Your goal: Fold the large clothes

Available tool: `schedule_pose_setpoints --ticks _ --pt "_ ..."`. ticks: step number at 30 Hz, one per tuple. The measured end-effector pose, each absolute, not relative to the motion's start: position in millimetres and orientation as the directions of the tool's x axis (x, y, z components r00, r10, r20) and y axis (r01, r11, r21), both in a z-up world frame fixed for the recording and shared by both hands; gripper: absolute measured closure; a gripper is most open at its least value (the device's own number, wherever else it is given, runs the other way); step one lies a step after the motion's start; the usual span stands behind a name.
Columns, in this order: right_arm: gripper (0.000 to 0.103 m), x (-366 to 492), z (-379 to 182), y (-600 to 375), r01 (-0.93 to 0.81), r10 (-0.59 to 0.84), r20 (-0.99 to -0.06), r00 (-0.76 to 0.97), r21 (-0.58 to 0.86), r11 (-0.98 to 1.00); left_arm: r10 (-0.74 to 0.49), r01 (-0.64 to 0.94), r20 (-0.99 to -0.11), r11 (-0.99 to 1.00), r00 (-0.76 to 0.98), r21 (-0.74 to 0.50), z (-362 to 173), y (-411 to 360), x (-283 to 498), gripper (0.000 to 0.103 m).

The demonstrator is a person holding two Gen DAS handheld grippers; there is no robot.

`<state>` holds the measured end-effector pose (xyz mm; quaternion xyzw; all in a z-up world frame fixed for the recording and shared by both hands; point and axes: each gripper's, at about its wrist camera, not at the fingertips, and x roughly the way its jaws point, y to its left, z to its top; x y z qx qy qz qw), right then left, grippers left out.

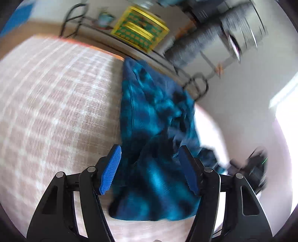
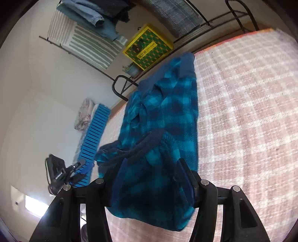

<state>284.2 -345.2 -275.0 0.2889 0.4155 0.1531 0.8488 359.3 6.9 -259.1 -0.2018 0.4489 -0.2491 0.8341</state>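
A blue and teal checked fleece garment (image 1: 154,115) lies bunched in a long strip on the pink plaid bed cover (image 1: 55,104). My left gripper (image 1: 149,154) is open, its blue pads either side of the garment's near end. In the right wrist view the same garment (image 2: 167,111) runs away from me across the cover (image 2: 242,111). My right gripper (image 2: 150,163) is open, its fingers straddling the near folded end with a dark trim band. The other gripper (image 2: 59,173) shows at lower left of that view. The left wrist view is blurred by motion.
A yellow and green box (image 2: 149,46) stands by the wall past the bed. A black metal rack (image 2: 121,87) and hanging clothes (image 2: 89,16) are behind it. A blue slatted panel (image 2: 95,134) leans beside the bed's left edge.
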Motion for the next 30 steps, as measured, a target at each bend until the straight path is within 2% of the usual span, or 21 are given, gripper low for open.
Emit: schedule_pose_setpoints --ticks 1,3,6,10,12,13,14,15,16,17,19,22,25,27,29,30 --pt "0.049 284 -277 -344 -0.021 0.487 -0.630 0.605 0.599 0.801 -0.597 0.274 -0.663 0.800 0.452 -0.534 -264 0 360 0.038" --pt "0.049 285 -281 -341 -0.033 0.464 -0.652 0.600 0.559 0.829 -0.596 0.341 -0.690 0.802 0.411 -0.490 -276 -14 361 0.038" --pt "0.049 294 -281 -334 -0.062 0.435 -0.669 0.602 0.504 0.861 -0.607 0.350 -0.688 0.793 0.398 -0.498 -285 -25 367 0.038" --pt "0.042 317 -281 -320 -0.096 0.401 -0.697 0.594 0.434 0.896 -0.606 0.387 -0.679 0.792 0.415 -0.471 -284 -42 377 0.038" --pt "0.042 324 -284 -315 -0.113 0.402 -0.703 0.587 0.421 0.900 -0.606 0.400 -0.682 0.791 0.409 -0.463 -285 -49 383 0.043" --pt "0.048 328 -286 -313 -0.121 0.402 -0.710 0.578 0.413 0.903 -0.601 0.402 -0.689 0.794 0.406 -0.456 -287 -53 385 0.053" --pt "0.066 331 -287 -311 -0.129 0.402 -0.717 0.569 0.405 0.905 -0.588 0.405 -0.700 0.802 0.405 -0.439 -289 -57 387 0.068" --pt "0.070 332 -287 -309 -0.135 0.402 -0.720 0.566 0.400 0.907 -0.575 0.409 -0.712 0.809 0.403 -0.422 -290 -61 386 0.075" --pt "0.079 333 -286 -308 -0.141 0.405 -0.717 0.567 0.400 0.906 -0.564 0.410 -0.719 0.815 0.406 -0.409 -290 -62 386 0.083" --pt "0.088 332 -282 -308 -0.150 0.404 -0.717 0.569 0.392 0.907 -0.548 0.408 -0.722 0.826 0.421 -0.389 -288 -63 383 0.087" --pt "0.090 332 -272 -308 -0.165 0.395 -0.704 0.591 0.374 0.913 -0.535 0.379 -0.710 0.840 0.458 -0.388 -281 -56 378 0.090" --pt "0.092 345 -275 -315 -0.089 0.319 -0.735 0.598 0.335 0.938 -0.464 0.304 -0.702 0.885 0.541 -0.352 -276 -47 383 0.090" --pt "0.090 361 -298 -318 -0.020 0.287 -0.790 0.542 0.329 0.944 -0.413 0.226 -0.762 0.911 0.499 -0.346 -299 -46 407 0.088" --pt "0.081 358 -298 -316 -0.021 0.295 -0.784 0.546 0.339 0.940 -0.421 0.229 -0.765 0.907 0.487 -0.353 -303 -48 412 0.085" --pt "0.068 349 -291 -318 -0.033 0.325 -0.764 0.557 0.371 0.928 -0.434 0.252 -0.757 0.901 0.489 -0.354 -295 -46 409 0.073" --pt "0.067 342 -286 -321 -0.035 0.335 -0.752 0.568 0.385 0.922 -0.443 0.251 -0.753 0.896 0.486 -0.366 -292 -42 408 0.068"
